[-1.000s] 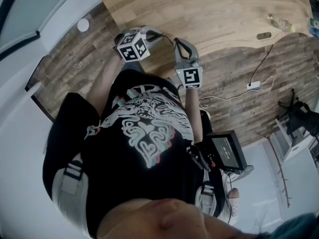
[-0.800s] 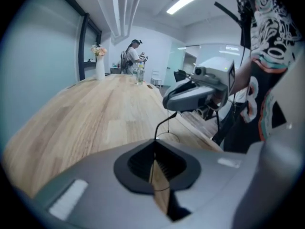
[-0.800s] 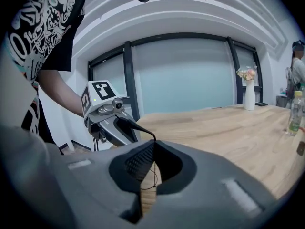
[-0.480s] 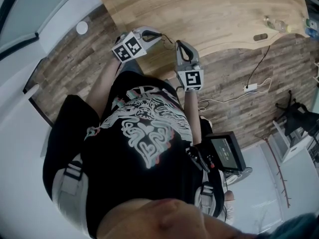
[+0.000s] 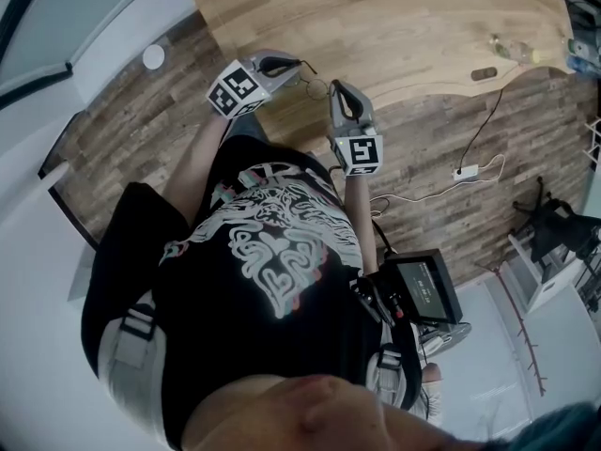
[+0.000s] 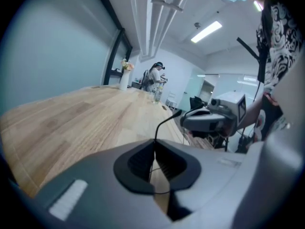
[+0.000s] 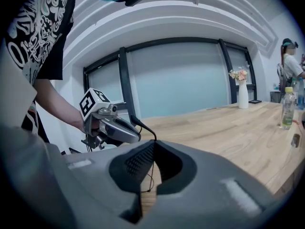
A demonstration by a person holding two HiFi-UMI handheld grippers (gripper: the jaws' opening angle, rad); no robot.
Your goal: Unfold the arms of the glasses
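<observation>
**Black-armed glasses held by both tongs**

The left tongs [image 6: 153, 144] are clenched on a thin black arm [image 6: 167, 121] of the glasses [image 5: 315, 85]. The right tongs [image 7: 152, 144] likewise pinch an arm. In the head view the glasses hang between them, left tongs at 10 o'clock, right at 4 o'clock, over the wooden worktop's [image 5: 394, 17] near edge.

It was plainly an office: glass partition walls [image 7: 186, 80], ceiling strip lights [image 6: 206, 32], one long wooden surface [image 6: 71, 123].
</observation>
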